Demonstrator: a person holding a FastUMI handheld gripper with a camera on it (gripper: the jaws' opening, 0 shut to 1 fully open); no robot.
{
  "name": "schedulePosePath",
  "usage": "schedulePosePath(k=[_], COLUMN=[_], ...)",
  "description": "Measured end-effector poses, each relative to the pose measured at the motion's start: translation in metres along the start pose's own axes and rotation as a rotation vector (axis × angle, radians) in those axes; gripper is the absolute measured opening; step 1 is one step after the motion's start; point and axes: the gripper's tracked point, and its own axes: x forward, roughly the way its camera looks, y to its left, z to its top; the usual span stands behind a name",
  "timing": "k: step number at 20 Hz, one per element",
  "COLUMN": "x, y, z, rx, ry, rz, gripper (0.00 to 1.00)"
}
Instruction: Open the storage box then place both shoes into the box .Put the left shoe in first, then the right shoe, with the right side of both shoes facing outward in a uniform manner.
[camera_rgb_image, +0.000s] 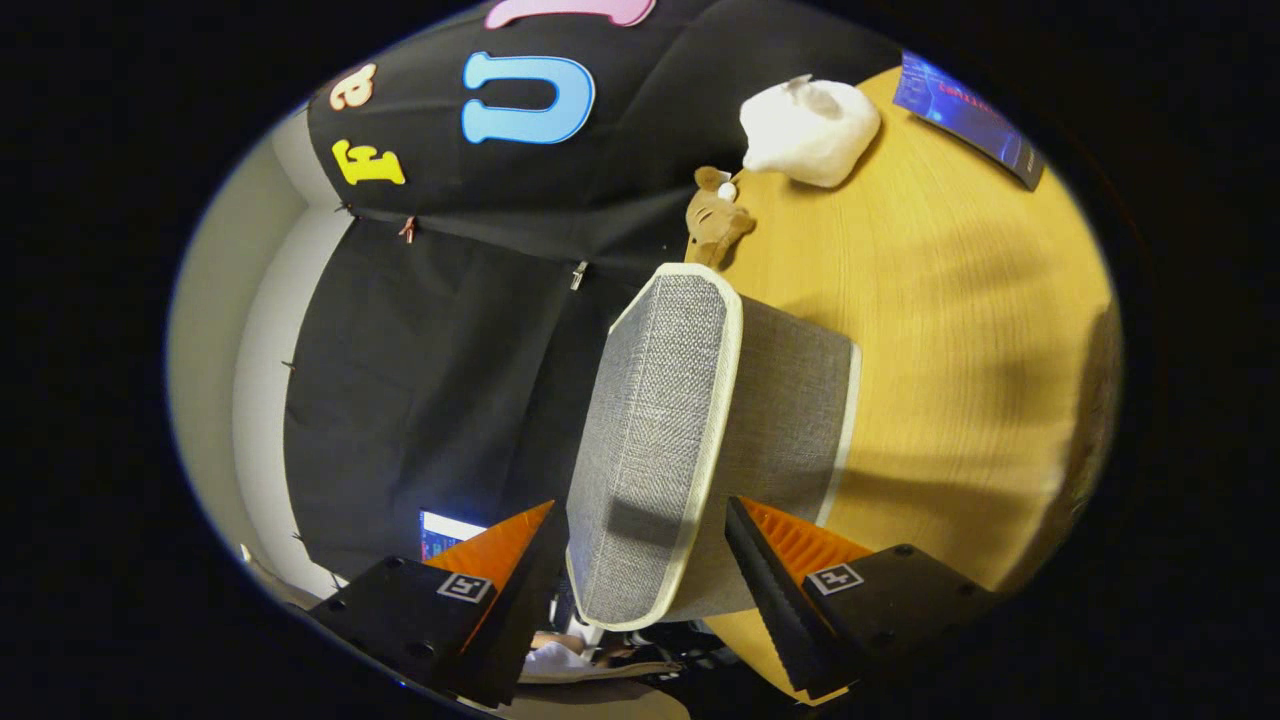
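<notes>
The storage box (790, 400) is grey woven fabric with cream trim and stands on the wooden table (960, 330). Its lid (655, 430) lies flat on it, closed. My gripper (641, 505) is rolled sideways and straddles the near corner of the lid. One finger (520, 560) is just over the lid's top face and throws a shadow on it. The other finger (775, 560) lies in front of the box's side wall. A thin strip of wall shows between that finger and the lid's trim, so the fingers stand open around the corner.
A brown plush toy (715, 220) and a white plush (808, 125) lie on the table beyond the box. A dark booklet (965, 115) lies at the table's far edge. A lit screen (445, 532) shows beside the first finger.
</notes>
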Motion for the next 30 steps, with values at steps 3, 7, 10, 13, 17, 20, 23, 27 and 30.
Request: schedulePosePath(k=[3,7,10,13,17,20,23,27,30], x=[0.007,0.005,-0.001,-0.003,0.006,0.019,0.045,0.094,0.134], y=[0.007,0.011,0.018,0.046,0.091,0.127,0.161,0.209,0.233], z=[0.006,0.004,0.013,0.012,0.023,0.026,0.035,0.027,0.019], rx=[0.094,0.173,0.143,0.103,0.057,0.008,-0.05,-0.17,-0.224], ry=[0.003,-0.008,-0.054,-0.065,-0.103,-0.114,-0.148,-0.152,-0.135], rz=[0.064,0.125,0.111,0.133,0.157,0.16,0.129,0.115,0.11], gripper=[0.94,0.38,0.05,0.05,0.05,0.05,0.06,0.06,0.06])
